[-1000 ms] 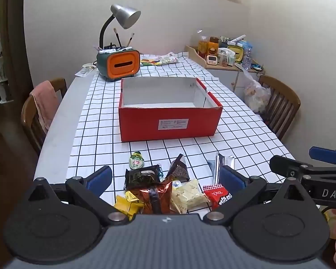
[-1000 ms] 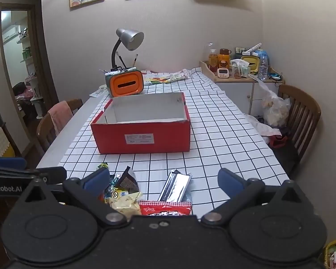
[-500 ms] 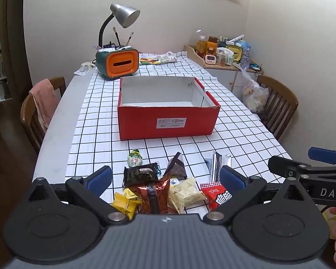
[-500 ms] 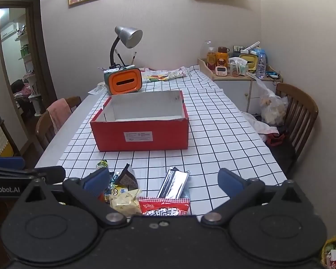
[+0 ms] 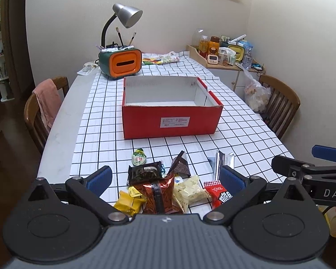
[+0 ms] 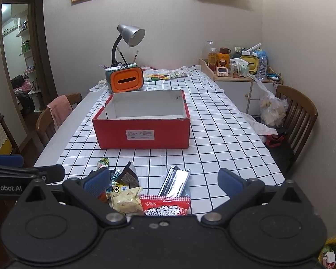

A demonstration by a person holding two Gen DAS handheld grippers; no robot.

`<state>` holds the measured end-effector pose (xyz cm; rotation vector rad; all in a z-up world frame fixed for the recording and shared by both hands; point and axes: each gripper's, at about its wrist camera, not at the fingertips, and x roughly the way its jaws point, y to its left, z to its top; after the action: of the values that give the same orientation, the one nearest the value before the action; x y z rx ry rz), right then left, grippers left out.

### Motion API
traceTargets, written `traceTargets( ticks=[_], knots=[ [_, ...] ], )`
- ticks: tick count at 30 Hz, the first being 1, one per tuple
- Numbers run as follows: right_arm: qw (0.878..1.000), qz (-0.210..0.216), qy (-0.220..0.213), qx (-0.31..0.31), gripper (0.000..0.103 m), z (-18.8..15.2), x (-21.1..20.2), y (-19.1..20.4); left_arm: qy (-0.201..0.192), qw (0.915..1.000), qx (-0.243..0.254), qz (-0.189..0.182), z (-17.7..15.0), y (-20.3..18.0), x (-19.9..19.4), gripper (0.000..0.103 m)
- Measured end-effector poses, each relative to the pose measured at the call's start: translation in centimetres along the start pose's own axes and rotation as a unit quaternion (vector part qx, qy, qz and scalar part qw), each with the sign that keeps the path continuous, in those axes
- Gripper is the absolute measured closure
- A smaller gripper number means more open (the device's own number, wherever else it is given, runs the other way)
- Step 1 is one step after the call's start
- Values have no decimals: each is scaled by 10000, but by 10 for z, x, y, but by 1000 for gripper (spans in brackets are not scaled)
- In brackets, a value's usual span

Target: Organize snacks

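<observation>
A heap of wrapped snacks lies at the near end of the checked tablecloth. It holds a dark packet (image 5: 145,171), a brown foil packet (image 5: 159,196), a yellow one (image 5: 128,202), a cream one (image 5: 191,191), a red packet (image 5: 220,196) and a silver packet (image 5: 222,161). My left gripper (image 5: 165,178) hovers open over the heap, holding nothing. My right gripper (image 6: 163,179) is open too, above the red packet (image 6: 165,206) and silver packet (image 6: 175,181). Beyond the heap stands an open red box (image 5: 171,121), its white inside showing nothing.
Behind the box are an orange-fronted pen holder (image 5: 121,62) and a grey desk lamp (image 5: 127,18). Wooden chairs stand at the left (image 5: 44,109) and the right (image 5: 280,103). A side cabinet (image 6: 239,78) with bottles and a plastic bag (image 6: 271,109) are at the right.
The box and snacks sit slightly higher and smaller in both views, so both grippers have drawn back a little. Both stay open and empty.
</observation>
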<state>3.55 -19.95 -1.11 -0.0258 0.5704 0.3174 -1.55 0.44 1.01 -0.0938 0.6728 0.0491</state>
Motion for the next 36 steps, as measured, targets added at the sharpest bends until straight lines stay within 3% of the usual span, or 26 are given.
traceTargets(
  ticks=[12,36],
  knots=[
    [10000,-48,-13,57,0,2,-1,-10,-20,10000,3,-28,2,-8,1,0],
    [9996,249,146,-55,3,-1,10,-11,179,9996,-94,172,-3,-11,8,0]
  ],
)
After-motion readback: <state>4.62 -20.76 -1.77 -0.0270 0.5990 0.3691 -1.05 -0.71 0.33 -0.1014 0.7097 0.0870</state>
